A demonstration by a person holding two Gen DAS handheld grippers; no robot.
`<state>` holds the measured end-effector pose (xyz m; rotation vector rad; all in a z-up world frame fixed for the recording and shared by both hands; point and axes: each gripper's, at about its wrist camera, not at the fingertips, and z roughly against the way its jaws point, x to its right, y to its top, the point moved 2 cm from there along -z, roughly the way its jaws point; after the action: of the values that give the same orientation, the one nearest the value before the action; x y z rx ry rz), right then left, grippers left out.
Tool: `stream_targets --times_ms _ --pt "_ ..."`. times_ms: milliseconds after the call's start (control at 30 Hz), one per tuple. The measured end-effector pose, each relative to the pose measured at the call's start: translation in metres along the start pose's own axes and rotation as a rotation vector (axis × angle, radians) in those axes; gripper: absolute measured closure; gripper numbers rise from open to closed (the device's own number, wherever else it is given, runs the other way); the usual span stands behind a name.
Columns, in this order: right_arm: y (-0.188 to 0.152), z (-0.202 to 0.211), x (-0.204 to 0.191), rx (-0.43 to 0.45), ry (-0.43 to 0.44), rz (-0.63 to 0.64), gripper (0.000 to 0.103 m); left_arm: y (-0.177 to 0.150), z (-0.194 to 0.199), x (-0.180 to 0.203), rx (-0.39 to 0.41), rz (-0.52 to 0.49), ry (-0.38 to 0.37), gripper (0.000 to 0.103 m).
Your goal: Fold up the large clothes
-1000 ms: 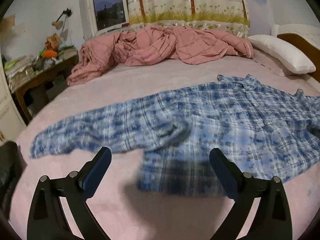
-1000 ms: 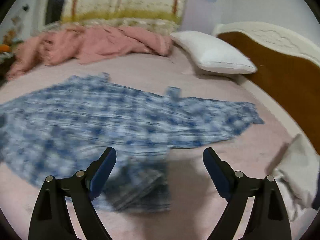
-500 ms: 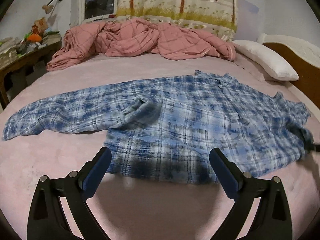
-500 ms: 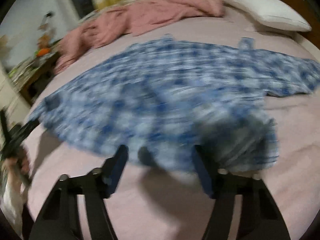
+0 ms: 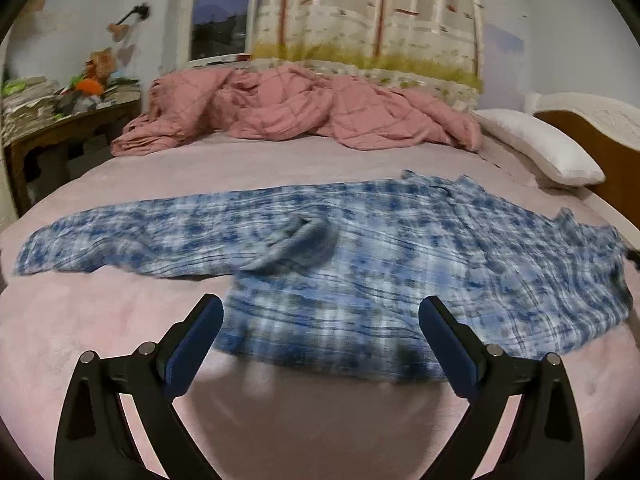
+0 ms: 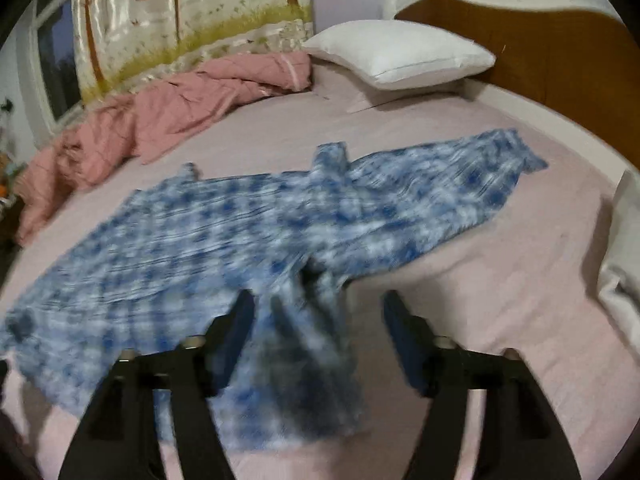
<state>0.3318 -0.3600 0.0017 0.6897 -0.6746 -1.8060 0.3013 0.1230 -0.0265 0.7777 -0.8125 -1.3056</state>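
Observation:
A large blue plaid shirt [image 5: 360, 248] lies spread across the pink bed sheet [image 5: 320, 420], one sleeve reaching left and a small bunched fold near its middle. My left gripper [image 5: 320, 312] hovers open just over the shirt's near hem, nothing between its pads. In the right wrist view the shirt [image 6: 240, 232] is blurred, with its other sleeve stretched toward the headboard. My right gripper [image 6: 320, 304] hangs low over the near hem with its jaws opening. A flap of plaid cloth lies between the fingers, and the pads do not press on it.
A crumpled pink quilt [image 5: 300, 112] is heaped along the far side under the curtain. A white pillow [image 6: 400, 56] rests against the wooden headboard [image 6: 540, 48]. A cluttered side table [image 5: 60, 128] stands left of the bed. A white cloth [image 6: 620, 260] lies at the right edge.
The right wrist view swung left, then back toward the headboard; its jaws narrowed, then widened again. The left view tilted slightly and its gripper stayed open. The shirt stays spread flat.

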Motion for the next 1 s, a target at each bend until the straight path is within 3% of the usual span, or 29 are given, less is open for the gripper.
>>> stream_targets --times_ms 100,200,367,467,500,600,733,867,933,1000 --pt "-0.024 0.018 0.000 -0.029 0.078 -0.015 0.018 0.000 0.009 -0.017 0.028 0.079 0.024 0.005" --pt "-0.046 0.025 -0.006 -0.057 0.137 -0.005 0.018 0.003 0.007 -0.027 -0.021 0.101 -0.009 0.005" --pt "-0.068 0.025 -0.006 -0.116 0.163 -0.010 0.017 0.014 -0.028 -0.046 -0.132 0.077 0.067 0.005" --pt "-0.073 0.021 -0.004 -0.140 0.164 -0.009 0.017 0.031 -0.059 -0.052 -0.137 -0.018 0.229 0.007" --pt "-0.074 0.021 -0.004 -0.145 0.168 -0.011 0.017 0.038 -0.070 -0.055 -0.149 -0.010 0.239 0.008" --pt "-0.079 0.017 -0.003 -0.164 0.180 -0.023 0.017 0.051 -0.099 -0.066 -0.229 0.073 0.158 0.010" --pt "-0.082 0.014 0.000 -0.164 0.155 -0.026 0.017 0.053 -0.107 -0.077 -0.244 0.059 0.255 0.011" --pt "-0.082 0.014 0.001 -0.152 0.081 0.029 0.017 0.038 -0.078 -0.081 -0.219 0.096 0.129 0.011" --pt "-0.080 0.010 0.003 -0.178 0.060 0.040 0.017 0.024 -0.064 -0.079 -0.265 0.146 0.042 0.022" --pt "-0.081 0.007 0.007 -0.198 0.112 -0.010 0.017 0.008 -0.053 -0.082 -0.320 0.242 -0.044 0.029"
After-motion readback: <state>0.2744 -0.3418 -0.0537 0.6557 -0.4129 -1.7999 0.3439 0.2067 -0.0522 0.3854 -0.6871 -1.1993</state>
